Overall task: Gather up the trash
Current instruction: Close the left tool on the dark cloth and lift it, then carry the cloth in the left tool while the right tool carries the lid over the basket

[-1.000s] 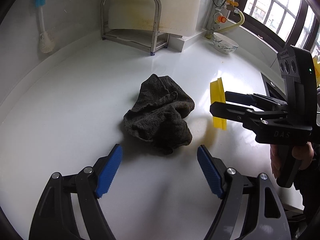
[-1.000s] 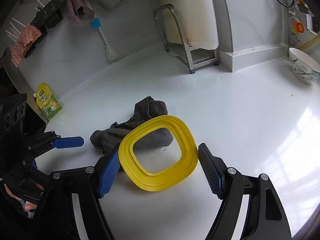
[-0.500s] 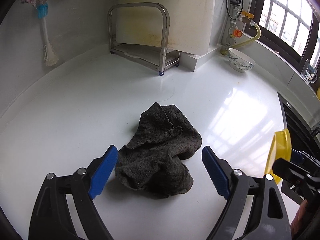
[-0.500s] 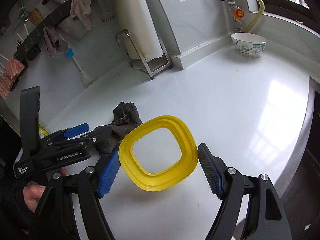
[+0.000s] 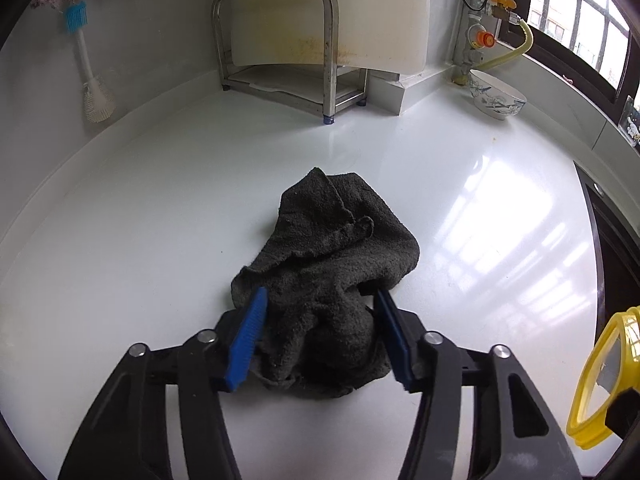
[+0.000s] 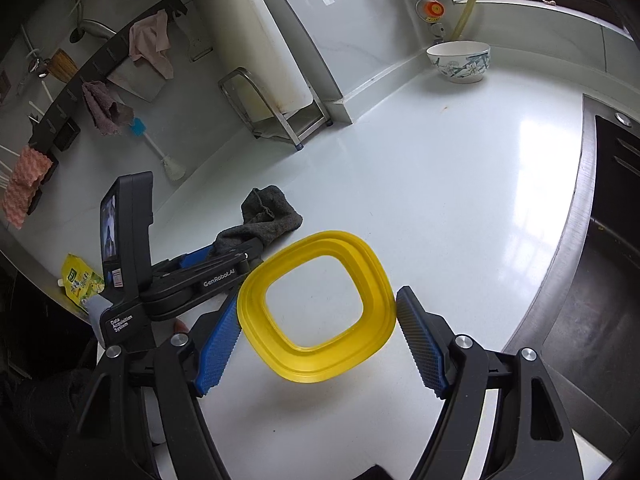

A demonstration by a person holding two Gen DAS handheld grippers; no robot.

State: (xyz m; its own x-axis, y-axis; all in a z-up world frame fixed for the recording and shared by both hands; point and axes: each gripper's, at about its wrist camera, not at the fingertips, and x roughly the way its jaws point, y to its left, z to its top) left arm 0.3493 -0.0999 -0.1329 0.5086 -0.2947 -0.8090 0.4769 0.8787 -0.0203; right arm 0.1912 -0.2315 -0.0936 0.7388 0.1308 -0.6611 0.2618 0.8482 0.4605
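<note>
Pinching the dark rag [image 5: 328, 280] between its blue pads, the left claw [image 5: 320, 332] has just been closing on only the near folds, so the limp cloth could slide free when lifted. Off to its right, the right claw [image 6: 320, 340] holds the yellow ring [image 6: 316, 306] wide-jawed, now swung well away from the rag it earlier hovered over.

Two fisheye wrist views, each angled steeply down along its gripper's fingers. The left view sits close over a dark cloth [image 5: 324, 264], facing the back wall at twelve o'clock. The right view looks from the right. Both share the cloth [image 6: 264, 220], white counter [image 5: 140, 220], and bowl [image 5: 496, 94] [image 6: 460, 60].
</note>
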